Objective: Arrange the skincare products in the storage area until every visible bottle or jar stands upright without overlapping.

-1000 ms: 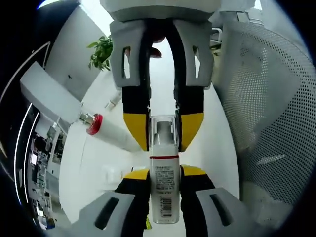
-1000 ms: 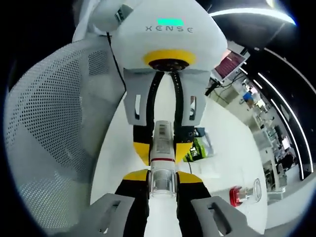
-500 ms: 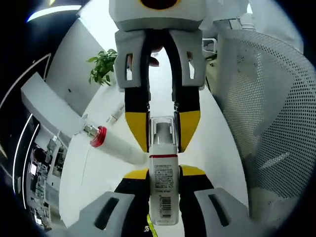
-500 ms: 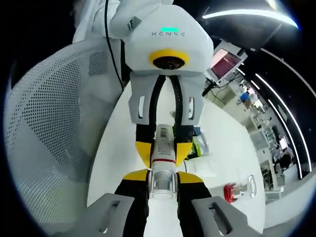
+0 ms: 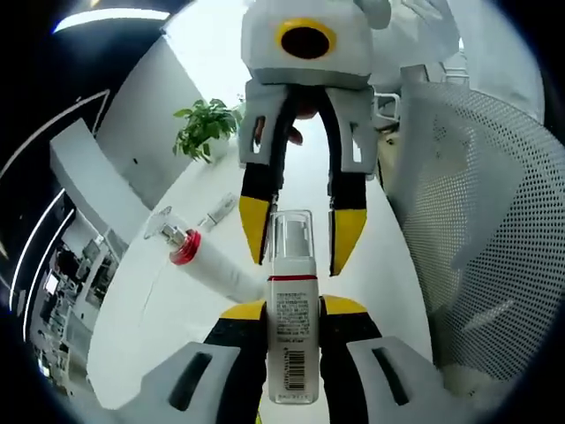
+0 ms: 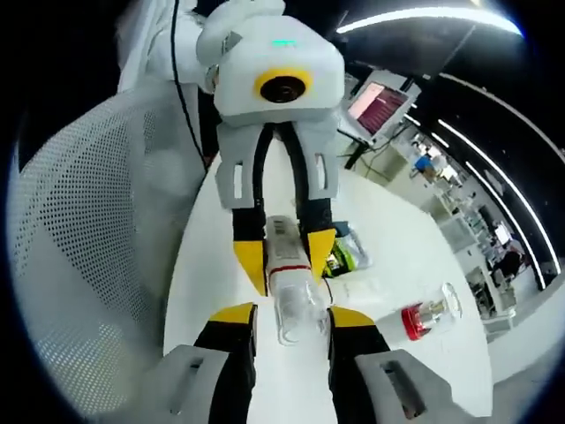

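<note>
Right gripper (image 6: pixel 282 329) has just let go, jaws now spread apart, so the pump bottle (image 5: pixel 291 331) hangs above the tabletop (image 5: pixel 177 309) clamped only by left gripper (image 5: pixel 292 311), ready to stand upright.

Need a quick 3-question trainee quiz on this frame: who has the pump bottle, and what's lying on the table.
1. True or false: the right gripper has its fingers clamped on the white pump bottle with clear cap and red band.
2. Which gripper grips that bottle's labelled body?
3. What lies on its side on the white table? A) a white bottle with a red collar; B) a blue glass jar; C) a black tube.
Key: 1 false, its fingers stand open on either side of the cap. 2 the left gripper. 3 A.
</note>
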Tool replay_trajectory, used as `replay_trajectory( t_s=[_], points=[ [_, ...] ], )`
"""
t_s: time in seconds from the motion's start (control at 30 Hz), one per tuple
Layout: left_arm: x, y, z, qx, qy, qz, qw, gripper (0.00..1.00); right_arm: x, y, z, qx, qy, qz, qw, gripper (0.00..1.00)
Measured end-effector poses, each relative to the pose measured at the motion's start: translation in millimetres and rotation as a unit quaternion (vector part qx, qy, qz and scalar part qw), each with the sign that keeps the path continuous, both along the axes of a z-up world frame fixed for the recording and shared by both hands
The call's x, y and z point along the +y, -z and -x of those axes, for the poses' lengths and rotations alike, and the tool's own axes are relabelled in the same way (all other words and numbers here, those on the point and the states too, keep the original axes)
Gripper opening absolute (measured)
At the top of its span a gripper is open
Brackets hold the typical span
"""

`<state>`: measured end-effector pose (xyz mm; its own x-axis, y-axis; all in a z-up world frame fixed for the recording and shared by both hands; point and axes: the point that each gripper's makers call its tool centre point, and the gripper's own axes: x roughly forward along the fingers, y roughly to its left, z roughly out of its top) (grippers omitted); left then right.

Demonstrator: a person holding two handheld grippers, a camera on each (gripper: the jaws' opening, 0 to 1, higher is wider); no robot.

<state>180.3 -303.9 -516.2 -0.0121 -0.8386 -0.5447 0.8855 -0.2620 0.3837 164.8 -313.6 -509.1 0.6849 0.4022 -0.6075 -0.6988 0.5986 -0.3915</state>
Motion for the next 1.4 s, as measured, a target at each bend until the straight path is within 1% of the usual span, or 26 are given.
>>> replay_trajectory(
  t_s=[0.13,0.2,0.27,0.3,0.33,0.37,0.43,0.47,0.5,0.53,0.57,0.6,0.63,0.7,0.73,0.77,0.83,0.87,0.97,1.03,1.13,1.2,1.23,1.3,1.33,1.4],
  points=[
    [-2,-10.1,-4.7,0.061,-0.029,0.038,0.9970,0.23,-13,-10.4,-2,-0.005,0.055,-0.067,0.9962,0.20],
    [-7,-24.7,-8.2,0.126,-0.052,0.081,0.9873,0.23,-20,-17.2,-3,-0.009,0.086,-0.112,0.9899,0.20],
    [-12,-34.3,-12.0,0.160,-0.066,0.107,0.9790,0.22,-28,-23.3,-4,-0.015,0.120,-0.160,0.9797,0.20],
    [-13,-35.3,-12.2,0.169,-0.068,0.109,0.9771,0.22,-26,-29.5,-3,-0.018,0.138,-0.197,0.9704,0.19],
    [-15,-39.2,-14.4,0.187,-0.073,0.120,0.9722,0.22,-27,-32.3,-3,-0.019,0.151,-0.220,0.9636,0.19],
    [-17,-42.4,-14.6,0.195,-0.071,0.130,0.9695,0.22,-27,-35.6,-2,-0.021,0.162,-0.240,0.9569,0.19],
    [-20,-47.4,-12.6,0.223,-0.075,0.143,0.9613,0.22,-31,-43.3,-2,-0.026,0.188,-0.301,0.9347,0.19],
    [-22,-49.2,-12.9,0.233,-0.075,0.150,0.9579,0.22,-31,-49.9,-2,-0.029,0.197,-0.343,0.9179,0.20],
    [-24,-51.5,-13.1,0.248,-0.075,0.159,0.9526,0.22,-30,-54.8,-2,-0.031,0.199,-0.370,0.9068,0.21],
    [-25,-52.1,-13.8,0.256,-0.079,0.163,0.9495,0.22,-33,-60.7,-3,-0.037,0.215,-0.405,0.8880,0.22],
    [-27,-52.3,-14.2,0.264,-0.077,0.167,0.9467,0.22,-36,-65.0,-4,-0.042,0.223,-0.429,0.8743,0.23],
    [-28,-52.5,-13.3,0.265,-0.075,0.171,0.9459,0.22,-38,-69.5,-5,-0.042,0.230,-0.463,0.8547,0.23],
    [-30,-53.1,-10.4,0.284,-0.072,0.174,0.9402,0.22,-40,-72.4,-6,-0.043,0.237,-0.486,0.8401,0.24],
    [-34,-53.1,-5.6,0.303,-0.072,0.176,0.9339,0.22,-42,-76.6,-7,-0.046,0.248,-0.531,0.8088,0.26],
    [-35,-53.5,-4.4,0.313,-0.068,0.178,0.9304,0.22,-43,-77.5,-8,-0.047,0.250,-0.538,0.8033,0.26],
    [-36,-53.5,-3.0,0.322,-0.067,0.178,0.9273,0.22,-44,-78.3,-9,-0.053,0.255,-0.539,0.8009,0.26],
    [-39,-52.3,-3.1,0.335,-0.069,0.180,0.9221,0.22,-39,-76.8,-10,-0.053,0.252,-0.530,0.8077,0.26],
    [-41,-51.1,-1.7,0.338,-0.069,0.179,0.9213,0.22,-38,-76.2,-11,-0.053,0.251,-0.531,0.8079,0.26],
    [-44,-48.5,-0.9,0.339,-0.059,0.177,0.9221,0.22,-33,-75.6,-16,-0.051,0.252,-0.536,0.8039,0.25],
    [-47,-49.8,9.2,0.344,-0.051,0.176,0.9209,0.22,-34,-77.8,-19,-0.056,0.255,-0.540,0.8001,0.24],
    [-47,-48.2,14.9,0.345,-0.048,0.171,0.9217,0.22,-35,-79.2,-23,-0.058,0.258,-0.539,0.8002,0.21],
    [-46,-47.5,14.7,0.352,-0.052,0.169,0.9192,0.21,-34,-78.6,-25,-0.055,0.257,-0.538,0.8010,0.21],
    [-45,-47.4,14.5,0.349,-0.051,0.171,0.9199,0.21,-34,-78.4,-25,-0.052,0.257,-0.538,0.8015,0.21],
    [-46,-45.3,17.0,0.344,-0.049,0.166,0.9228,0.21,-31,-77.2,-25,-0.039,0.255,-0.536,0.8038,0.19],
    [-45,-44.3,16.8,0.344,-0.049,0.164,0.9232,0.21,-30,-75.7,-25,-0.038,0.257,-0.531,0.8068,0.18],
    [-46,-42.0,17.4,0.346,-0.049,0.159,0.9233,0.22,-28,-73.0,-25,-0.041,0.254,-0.508,0.8216,0.15]
  ],
)
